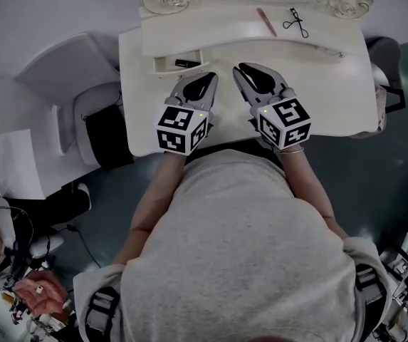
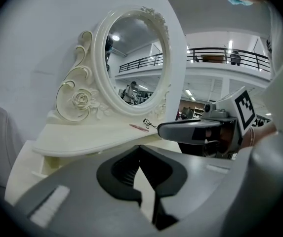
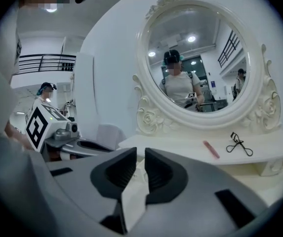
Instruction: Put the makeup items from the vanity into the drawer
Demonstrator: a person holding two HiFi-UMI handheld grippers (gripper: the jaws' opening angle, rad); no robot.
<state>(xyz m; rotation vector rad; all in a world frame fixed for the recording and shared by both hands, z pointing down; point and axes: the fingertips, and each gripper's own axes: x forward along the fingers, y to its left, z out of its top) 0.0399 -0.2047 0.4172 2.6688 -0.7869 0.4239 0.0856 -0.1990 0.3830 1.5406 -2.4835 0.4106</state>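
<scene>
**Both grippers empty over the vanity, two makeup items on the shelf**

- My left gripper (image 1: 205, 80) is at centre frame in the head view, over the front part of the vanity (image 1: 332, 95) worktop. In the left gripper view (image 2: 140, 149) its fingers are pressed together at the tips, with nothing between them.
- My right gripper (image 1: 248, 70) is just beside it, to the right of it in frame. In the right gripper view (image 3: 140, 155) its fingers stand a narrow gap apart. Only the white worktop shows through the gap, so nothing is pinched.
- The pink stick (image 1: 266, 21) lies on the raised shelf (image 1: 211, 28) at the upper middle of the head view. It is well apart from both grippers.
- The eyelash curler (image 1: 296, 23) lies just right of the stick on the same shelf, not touching it. Both show in the right gripper view too: stick (image 3: 211, 149), curler (image 3: 240, 144).
- The drawer (image 1: 162, 64) is pulled open under the shelf's left end, just above and left of my left gripper in the frame. A dark item (image 1: 184, 63) lies inside it; it's too small to identify.
- The oval mirror (image 3: 200, 58) stands upright behind the shelf.
</scene>
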